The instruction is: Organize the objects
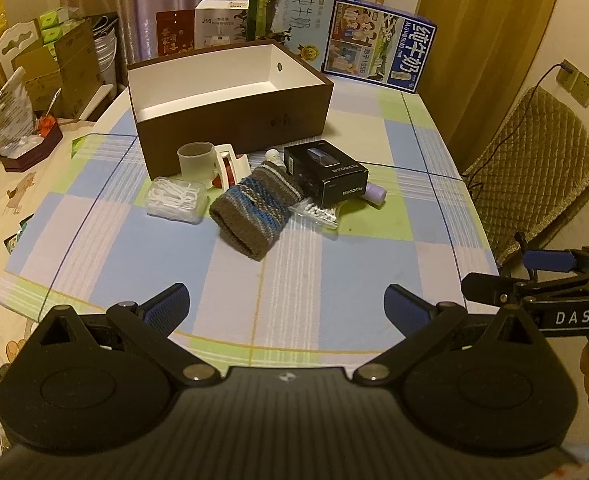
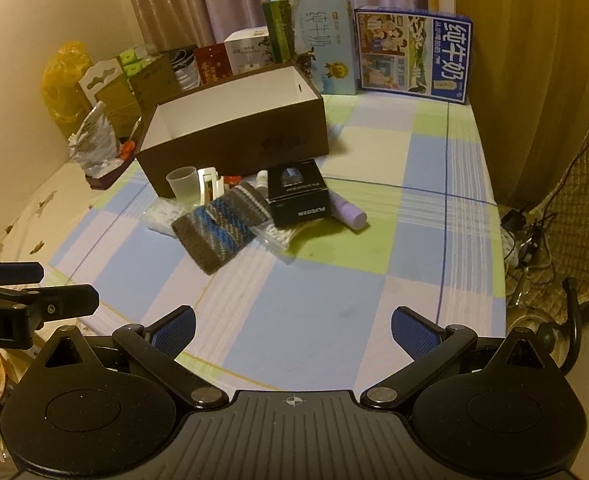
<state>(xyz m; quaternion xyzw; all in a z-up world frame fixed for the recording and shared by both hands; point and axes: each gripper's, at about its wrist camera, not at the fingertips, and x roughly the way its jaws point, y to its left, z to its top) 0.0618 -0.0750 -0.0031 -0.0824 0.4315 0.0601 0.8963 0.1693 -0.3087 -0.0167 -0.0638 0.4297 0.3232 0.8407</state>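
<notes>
Clutter for sorting sits bunched on the checked tablecloth (image 1: pixel 334 264), tight against the near wall of a brown open box (image 1: pixel 230 120) whose white inside looks bare from both views. In the pile, left to right: clear case of white floss picks (image 1: pixel 176 199), frosted cup (image 1: pixel 195 160) upright just behind it, white clip-like item with red parts (image 1: pixel 230 166), knitted grey-blue sleeve (image 1: pixel 254 208) lying slantwise at the front, small bag of cotton swabs (image 1: pixel 316 212) partly under the black carton (image 1: pixel 326 172), lilac tube (image 2: pixel 348 210) poking out from behind the carton on the right. A small white bottle (image 1: pixel 273 157) stands behind the sleeve, mostly hidden. Left gripper (image 1: pixel 286 310) hovers low over the near table edge, jaws spread wide, nothing between them; right gripper (image 2: pixel 292 334) likewise wide open and empty, held beside it. Both well short of the pile. Judgement: nothing boxed yet, first pick still to choose. Sleeve looks the sensible start, since it is nearest, soft, on top, and clearing it frees the swab bag and bottle. Approach from above, pinch across its narrow width mid-length so it does not droop and drag the floss case. Carton next, gripped across its short sides; it rests on the swab bag, so lift straight up. Cup is light and tips easily: pinch one wall at the rim. Milk cartons (image 1: pixel 378 44) at the back edge appear to be background, leave.
</notes>
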